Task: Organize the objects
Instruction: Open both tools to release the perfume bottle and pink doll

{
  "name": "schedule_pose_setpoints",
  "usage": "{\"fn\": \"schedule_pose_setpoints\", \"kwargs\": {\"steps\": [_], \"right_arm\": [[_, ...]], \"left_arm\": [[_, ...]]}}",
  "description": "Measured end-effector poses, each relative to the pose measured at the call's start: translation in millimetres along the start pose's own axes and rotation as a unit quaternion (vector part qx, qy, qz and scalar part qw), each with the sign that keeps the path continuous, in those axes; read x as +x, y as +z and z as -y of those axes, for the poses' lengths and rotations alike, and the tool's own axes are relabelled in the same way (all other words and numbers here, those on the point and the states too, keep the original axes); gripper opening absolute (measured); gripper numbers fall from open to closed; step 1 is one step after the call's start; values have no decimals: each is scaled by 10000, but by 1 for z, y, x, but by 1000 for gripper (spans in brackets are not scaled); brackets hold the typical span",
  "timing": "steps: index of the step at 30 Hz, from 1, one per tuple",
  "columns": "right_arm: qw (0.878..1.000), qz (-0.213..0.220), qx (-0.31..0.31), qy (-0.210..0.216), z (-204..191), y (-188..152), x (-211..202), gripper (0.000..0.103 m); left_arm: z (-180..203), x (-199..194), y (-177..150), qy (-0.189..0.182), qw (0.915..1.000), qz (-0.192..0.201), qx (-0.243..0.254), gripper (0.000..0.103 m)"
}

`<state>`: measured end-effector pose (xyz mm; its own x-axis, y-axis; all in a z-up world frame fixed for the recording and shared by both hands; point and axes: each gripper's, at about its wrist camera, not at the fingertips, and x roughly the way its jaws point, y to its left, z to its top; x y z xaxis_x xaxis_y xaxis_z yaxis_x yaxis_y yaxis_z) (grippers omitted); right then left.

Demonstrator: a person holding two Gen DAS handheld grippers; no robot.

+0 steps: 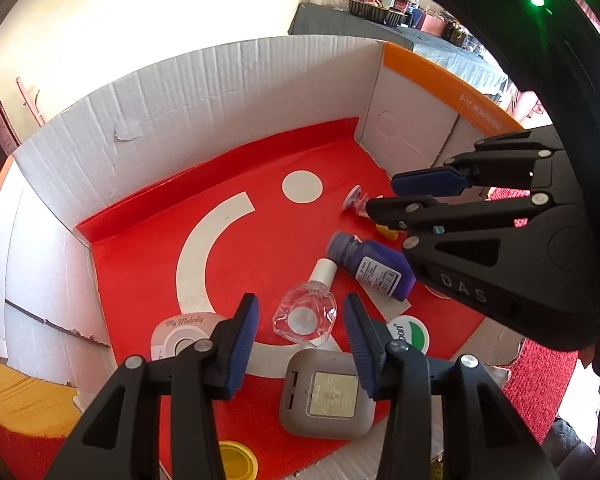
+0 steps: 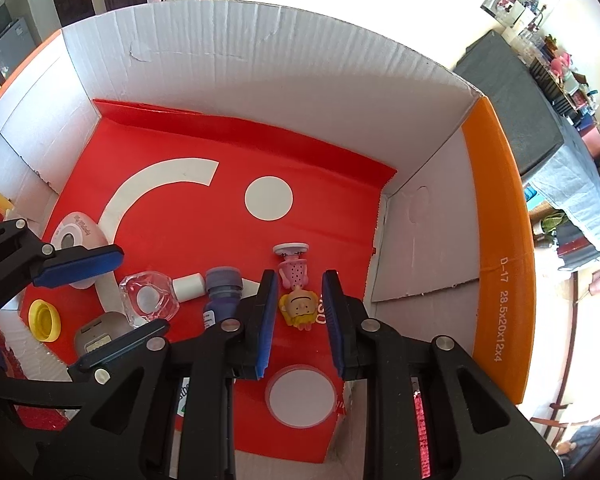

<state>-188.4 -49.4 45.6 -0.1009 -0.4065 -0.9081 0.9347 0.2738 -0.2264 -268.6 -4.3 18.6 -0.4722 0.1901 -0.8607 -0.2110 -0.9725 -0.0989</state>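
Note:
Both grippers hang over an open cardboard box (image 1: pixel 220 92) with a red floor. My left gripper (image 1: pixel 300 300) is open. A clear flat bottle with a white cap (image 1: pixel 304 316) lies on the floor between its blue pads, untouched. A purple bottle (image 1: pixel 376 266) lies just right of it. My right gripper (image 2: pixel 299 274) stands shut down to a narrow slit, its pads pressing on nothing. Seen through that slit, a small doll (image 2: pixel 298 296) with yellow hair and a pink dress lies on the floor below. The left gripper (image 2: pixel 142 290) shows at the left of the right wrist view.
A grey square device (image 1: pixel 326 394), a round My Melody case (image 1: pixel 180 332) and a yellow cap (image 1: pixel 236 460) lie near the left gripper. A white disc (image 2: pixel 300 396) sits under the right gripper and a green-and-white disc (image 1: pixel 410 334) beside the purple bottle. High box walls stand on the far, left and right sides.

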Motion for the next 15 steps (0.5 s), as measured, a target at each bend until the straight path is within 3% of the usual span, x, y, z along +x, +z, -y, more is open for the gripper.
{"fn": "schedule_pose_setpoints", "kwargs": {"steps": [6,12,15], "right_arm": [[9999,100,98,82,7,-1,-9,22],[9993,284,167,149,8,-5,-24,22],[9984,434,253,265,10,-9,-36,22]], "left_arm": [[9,-11,1,25,9999,93,-67,46],[31,-34,2,97,9994,293,-143,53],[35,-67,-3,175,9985,473,-228,53]]}}
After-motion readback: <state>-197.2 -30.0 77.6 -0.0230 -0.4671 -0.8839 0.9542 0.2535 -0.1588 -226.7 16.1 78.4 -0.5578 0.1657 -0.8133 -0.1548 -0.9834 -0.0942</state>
